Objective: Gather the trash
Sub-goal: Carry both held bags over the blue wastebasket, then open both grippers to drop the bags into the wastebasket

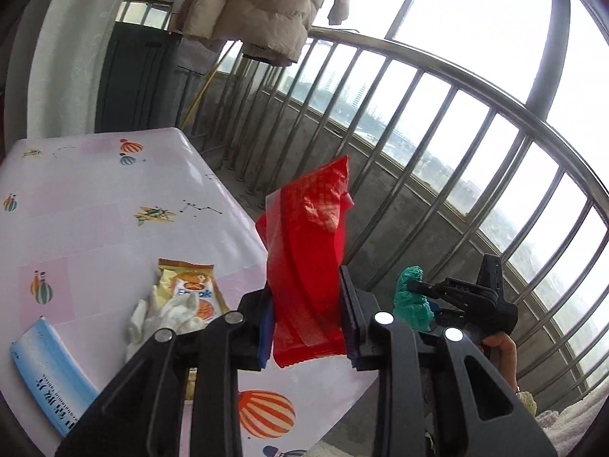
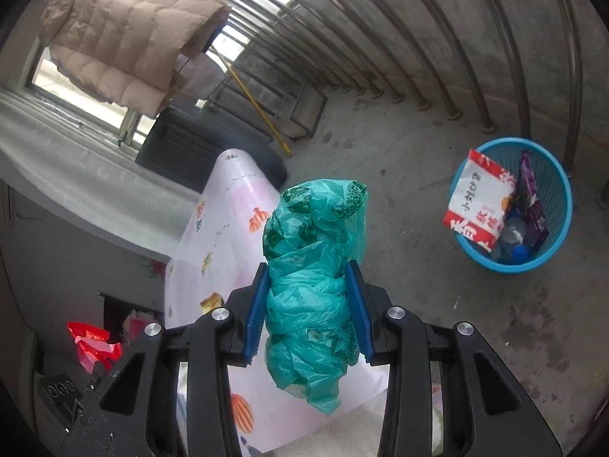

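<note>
Both of your grippers are loaded and held off the tabletop, angled downward. Your left gripper (image 1: 307, 304) is clamped on a red plastic wrapper (image 1: 308, 262); its blue pads (image 1: 266, 327) press the wrapper from both sides, and the wrapper stands up out of the jaws toward 12 o'clock, crinkled at the top, with a translucent band running down it and its lower edge hanging below the pads. It is over the table's edge, with the balcony railing (image 1: 418, 114) behind it. At 3 o'clock in the left wrist view you can see your right hand (image 1: 500, 346) carrying the other tool. Your right gripper (image 2: 309, 304) is clenched on a wadded teal plastic bag (image 2: 312, 278), dark-printed in patches, bulging above the jaws and trailing a loose tail below them. It sits above the corner of the pink balloon-print table (image 2: 224, 228). A blue basket (image 2: 563, 209) stands on the concrete floor at 2 o'clock, well apart from the bag, already holding a red-and-white packet (image 2: 477, 205) and other wrappers.
</note>
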The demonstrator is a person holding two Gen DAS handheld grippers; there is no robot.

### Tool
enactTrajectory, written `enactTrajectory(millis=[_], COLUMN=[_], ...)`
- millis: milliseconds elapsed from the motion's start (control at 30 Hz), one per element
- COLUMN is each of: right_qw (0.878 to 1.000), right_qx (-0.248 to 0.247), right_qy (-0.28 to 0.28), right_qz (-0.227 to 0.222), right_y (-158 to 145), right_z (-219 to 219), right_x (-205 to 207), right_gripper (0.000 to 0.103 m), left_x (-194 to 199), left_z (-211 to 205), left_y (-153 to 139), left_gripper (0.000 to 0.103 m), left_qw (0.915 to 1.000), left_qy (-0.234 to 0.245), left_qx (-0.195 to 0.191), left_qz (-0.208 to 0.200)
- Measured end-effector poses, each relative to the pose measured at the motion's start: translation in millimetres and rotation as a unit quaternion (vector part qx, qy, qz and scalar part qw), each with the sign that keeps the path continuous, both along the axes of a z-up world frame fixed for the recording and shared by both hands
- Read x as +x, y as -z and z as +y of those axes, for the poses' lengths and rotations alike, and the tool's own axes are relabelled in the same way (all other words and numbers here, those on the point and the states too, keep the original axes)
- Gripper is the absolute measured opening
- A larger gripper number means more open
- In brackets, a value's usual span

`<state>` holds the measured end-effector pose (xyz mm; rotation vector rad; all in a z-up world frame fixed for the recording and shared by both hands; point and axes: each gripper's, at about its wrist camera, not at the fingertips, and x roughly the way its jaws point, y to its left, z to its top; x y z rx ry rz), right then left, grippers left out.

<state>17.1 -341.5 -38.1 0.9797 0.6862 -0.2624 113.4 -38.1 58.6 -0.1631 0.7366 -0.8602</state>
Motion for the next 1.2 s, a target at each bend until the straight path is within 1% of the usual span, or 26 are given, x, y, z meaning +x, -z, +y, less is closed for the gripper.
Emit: enactTrajectory(millis=[67,100,133,200,233,300,400,500,567,600,633,667,700,733,800,867,933,1067,1200], right_qw=[0.999,0.997,0.996,0.992,0.991,0.988,0.983,0.981,0.98,0.98,0.981,0.98,0.977,0.975,0.973,0.972,0.973,0.973,0.975], right_qx=[-0.01,-0.01,-0.007,0.0,0.005,0.005,0.006,0.013,0.009,0.003,-0.002,-0.004,-0.002,0.005,0.015,0.013,0.014,0.02,0.012], right_qy=[0.049,0.068,0.086,0.114,0.125,0.142,0.162,0.168,0.164,0.161,0.153,0.148,0.15,0.15,0.148,0.155,0.16,0.168,0.171], right_qz=[0.019,0.026,0.034,0.05,0.055,0.066,0.089,0.098,0.109,0.115,0.121,0.134,0.152,0.165,0.177,0.175,0.167,0.16,0.14], right_y=[11.3,18.1,25.0,40.6,47.4,60.5,77.8,90.6,101.4,107.8,116.4,127.6,139.0,149.0,162.5,163.9,163.5,159.7,140.3], right_z=[-18.1,-26.0,-37.1,-54.4,-65.3,-76.1,-101.2,-127.3,-140.2,-146.1,-149.9,-154.5,-158.5,-160.9,-163.6,-161.0,-160.4,-157.2,-149.7], right_x=[-14.8,-21.6,-27.5,-35.1,-38.5,-38.9,-37.5,-33.1,-25.9,-21.8,-18.6,-13.5,-10.8,-9.6,-10.5,-17.2,-20.4,-24.9,-21.7], right_gripper=[0.037,0.037,0.037,0.037,0.037,0.037,0.038,0.039,0.04,0.043,0.05,0.053,0.055,0.055,0.055,0.055,0.056,0.056,0.056], left_x=[13.5,18.7,25.1,35.2,38.9,44.5,46.4,49.2,50.1,50.6,52.5,54.4,57.1,57.5,57.9,54.9,52.4,51.3,48.1], left_z=[-56.9,-86.0,-114.1,-169.4,-195.3,-243.1,-305.3,-355.9,-384.6,-396.3,-407.1,-416.4,-420.8,-423.1,-424.8,-422.2,-421.5,-414.2,-402.4], left_y=[10.4,17.3,25.3,44.0,53.6,73.7,102.7,129.2,147.1,155.3,164.7,173.6,179.8,184.4,188.1,182.0,176.3,161.7,141.6], left_gripper=[0.028,0.028,0.028,0.028,0.028,0.028,0.028,0.028,0.029,0.033,0.05,0.059,0.07,0.069,0.069,0.07,0.07,0.07,0.069], left_qw=[0.998,0.9956,0.9919,0.9833,0.9782,0.9691,0.9557,0.9447,0.94,0.9389,0.9372,0.9377,0.9404,0.9428,0.9424,0.9433,0.9446,0.9499,0.9549], left_qy=[0.055,0.081,0.107,0.146,0.164,0.192,0.222,0.24,0.246,0.247,0.249,0.244,0.233,0.224,0.224,0.232,0.24,0.231,0.224], left_qx=[0.015,0.024,0.029,0.055,0.069,0.101,0.143,0.177,0.197,0.202,0.206,0.21,0.211,0.209,0.199,0.186,0.178,0.167,0.159], left_qz=[0.026,0.043,0.062,0.094,0.106,0.117,0.129,0.136,0.131,0.129,0.131,0.132,0.13,0.132,0.148,0.148,0.137,0.129,0.113])
